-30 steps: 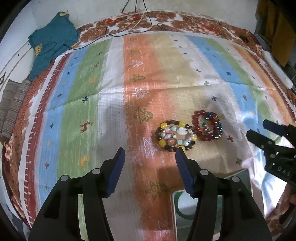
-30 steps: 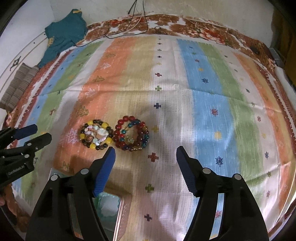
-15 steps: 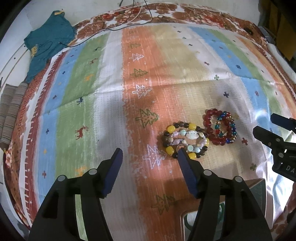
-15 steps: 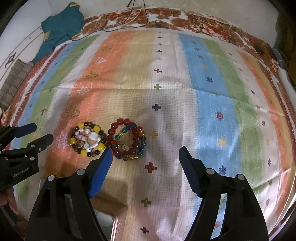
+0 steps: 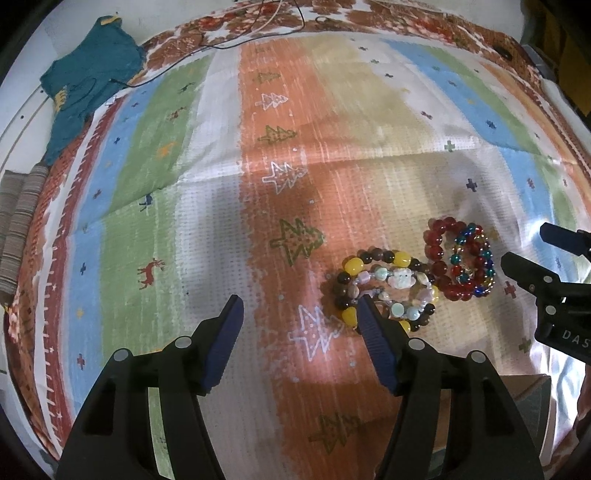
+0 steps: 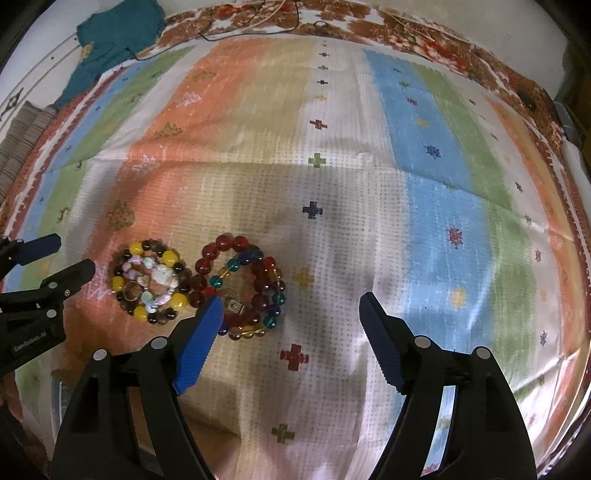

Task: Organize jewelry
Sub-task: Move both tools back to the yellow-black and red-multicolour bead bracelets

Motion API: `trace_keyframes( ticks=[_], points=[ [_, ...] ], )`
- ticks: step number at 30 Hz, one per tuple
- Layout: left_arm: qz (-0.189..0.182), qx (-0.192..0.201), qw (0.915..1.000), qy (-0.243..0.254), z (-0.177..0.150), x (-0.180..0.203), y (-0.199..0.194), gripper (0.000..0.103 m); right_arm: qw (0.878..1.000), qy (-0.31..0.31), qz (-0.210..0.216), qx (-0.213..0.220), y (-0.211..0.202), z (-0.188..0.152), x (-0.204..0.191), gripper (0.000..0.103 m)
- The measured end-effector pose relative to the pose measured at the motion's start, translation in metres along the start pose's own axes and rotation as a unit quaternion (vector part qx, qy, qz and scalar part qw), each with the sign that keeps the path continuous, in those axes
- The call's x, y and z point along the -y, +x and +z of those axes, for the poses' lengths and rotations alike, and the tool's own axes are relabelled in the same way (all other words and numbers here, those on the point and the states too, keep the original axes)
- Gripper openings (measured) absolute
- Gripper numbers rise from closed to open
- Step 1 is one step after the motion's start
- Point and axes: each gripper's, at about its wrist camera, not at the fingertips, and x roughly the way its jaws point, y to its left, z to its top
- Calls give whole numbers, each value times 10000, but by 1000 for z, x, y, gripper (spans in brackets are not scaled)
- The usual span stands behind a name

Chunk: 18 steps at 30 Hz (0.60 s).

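Observation:
Two piles of bead bracelets lie side by side on a striped cloth. The yellow, brown and pastel bracelets (image 5: 384, 291) (image 6: 149, 282) are on the left. The red, blue and gold bracelets (image 5: 458, 264) (image 6: 240, 284) are on the right. My left gripper (image 5: 297, 304) is open and empty, its right finger at the near edge of the yellow pile. My right gripper (image 6: 291, 302) is open and empty, its left finger over the near edge of the red pile. Each gripper shows at the edge of the other's view.
A box edge (image 5: 528, 391) shows at the lower right of the left wrist view. A teal garment (image 5: 88, 85) and a striped folded cloth (image 5: 18, 221) lie at the far left. Cables (image 5: 266, 22) run along the far border of the cloth (image 6: 424, 122).
Both grippers have moved forward and down toward the bracelets. The piles now sit closer to the fingertips. The box has slid mostly out of view. Both jaws stay open.

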Motion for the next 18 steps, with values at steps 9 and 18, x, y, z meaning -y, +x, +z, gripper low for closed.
trace_keyframes(
  ticks=[9,18],
  points=[
    [98,-96,9999,90,7,2,14,64,9998,14,-92,-171,15,4,2,76],
    [211,-252,9992,212,9,2,32,64,9991,67,-245,-333,31,7,12,76]
  ],
)
